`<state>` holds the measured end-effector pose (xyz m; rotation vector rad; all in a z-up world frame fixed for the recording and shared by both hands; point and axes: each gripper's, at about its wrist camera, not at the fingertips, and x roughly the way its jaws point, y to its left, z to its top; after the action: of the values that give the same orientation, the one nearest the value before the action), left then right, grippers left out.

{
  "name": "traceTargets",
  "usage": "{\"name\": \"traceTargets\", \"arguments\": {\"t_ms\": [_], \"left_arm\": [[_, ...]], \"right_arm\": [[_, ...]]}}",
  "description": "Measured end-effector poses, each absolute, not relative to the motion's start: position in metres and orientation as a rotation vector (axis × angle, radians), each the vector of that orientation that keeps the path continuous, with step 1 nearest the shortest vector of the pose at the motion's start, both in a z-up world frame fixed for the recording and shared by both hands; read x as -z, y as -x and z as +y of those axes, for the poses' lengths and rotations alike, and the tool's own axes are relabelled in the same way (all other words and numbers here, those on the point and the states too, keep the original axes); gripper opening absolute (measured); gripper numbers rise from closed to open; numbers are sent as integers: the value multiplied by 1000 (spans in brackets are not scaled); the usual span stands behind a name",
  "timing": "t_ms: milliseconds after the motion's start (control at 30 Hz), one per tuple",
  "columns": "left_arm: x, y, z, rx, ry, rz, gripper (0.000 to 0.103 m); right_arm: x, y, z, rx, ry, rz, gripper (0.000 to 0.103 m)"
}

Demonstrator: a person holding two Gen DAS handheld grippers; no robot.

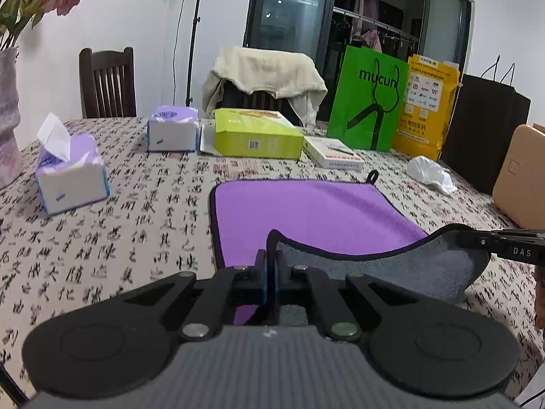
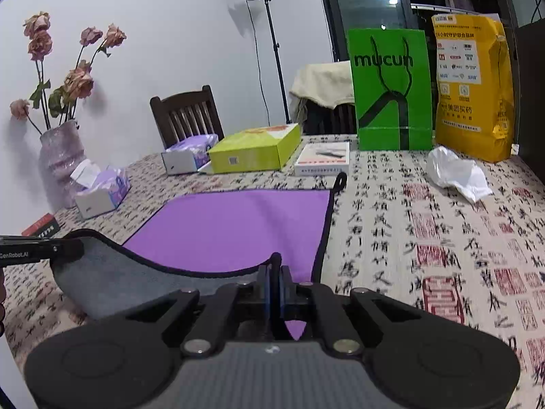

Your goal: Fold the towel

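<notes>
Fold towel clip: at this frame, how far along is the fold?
Early. Done: both near corners are gripped, the left tongs and right tongs each shut on the towel hem. In hand: the near edge is raised, grey underside showing, sagging between them. Left: the far part still lies flat on the table, hanging loop untouched; no fold laid.

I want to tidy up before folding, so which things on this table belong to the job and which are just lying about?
Part of the job:
- purple towel
- left tongs, shut on its near corner
- right tongs, shut on the other near corner

Just lying about:
- tissue boxes
- yellow-green box
- green bag
- crumpled plastic bag
</notes>
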<state>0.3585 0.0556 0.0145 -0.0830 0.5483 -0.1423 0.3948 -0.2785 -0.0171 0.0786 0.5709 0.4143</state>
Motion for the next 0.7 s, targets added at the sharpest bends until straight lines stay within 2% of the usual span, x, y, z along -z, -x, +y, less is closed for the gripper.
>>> {"name": "traceTargets", "arguments": {"t_ms": [700], "left_arm": [[-32, -418, 65, 149, 58, 530, 4]], "right_arm": [[2, -466, -272, -416, -105, 557, 5]]}}
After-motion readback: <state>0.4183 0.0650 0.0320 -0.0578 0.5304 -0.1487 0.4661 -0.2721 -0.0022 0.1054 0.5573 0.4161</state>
